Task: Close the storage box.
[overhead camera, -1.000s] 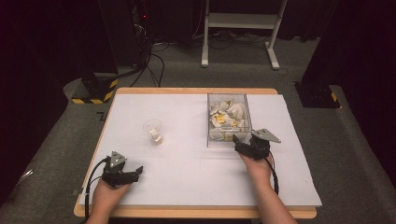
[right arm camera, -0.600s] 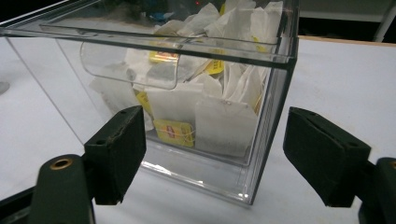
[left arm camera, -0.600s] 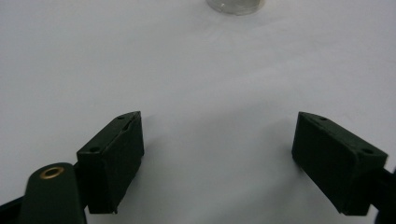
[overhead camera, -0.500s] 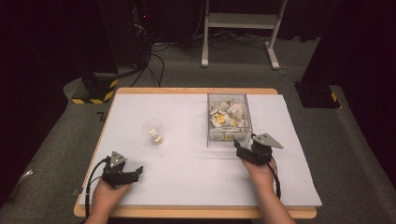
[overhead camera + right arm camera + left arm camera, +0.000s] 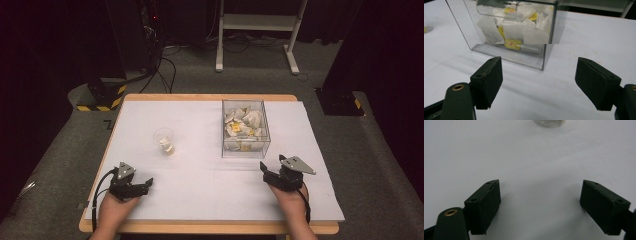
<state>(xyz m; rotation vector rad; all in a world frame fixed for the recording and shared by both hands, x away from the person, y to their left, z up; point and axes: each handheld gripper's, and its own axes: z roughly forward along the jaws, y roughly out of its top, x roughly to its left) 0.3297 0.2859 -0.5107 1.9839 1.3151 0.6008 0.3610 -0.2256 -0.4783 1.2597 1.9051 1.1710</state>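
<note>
Left gripper [image 5: 146, 183]: rests low at the near left of the table, held in the person's left hand; its jaws stand wide apart with nothing between them, only bare white sheet showing in the left gripper view [image 5: 540, 200].

Right gripper [image 5: 264, 170]: sits at the near right, just in front of the clear box and apart from it. Its jaws closed a little a moment ago and now stand wide, with nothing between them [image 5: 539, 82].

Clear box [image 5: 245, 149]: a see-through square container on the right half of the table, upright. From the right gripper view its near corner [image 5: 544, 56] lies just beyond the jaws.

Sachets [image 5: 241, 125]: white packets with yellow labels, piled loosely inside the box; several press against its walls [image 5: 512, 27].

Cup [image 5: 164, 140]: a small clear cup standing upright left of the box, well apart from it, with something pale and yellowish at its bottom. Its base edge peeks in at the top of the left gripper view [image 5: 550, 123].

Table cover [image 5: 200, 175]: a white sheet over a wooden table, lying flat.
</note>
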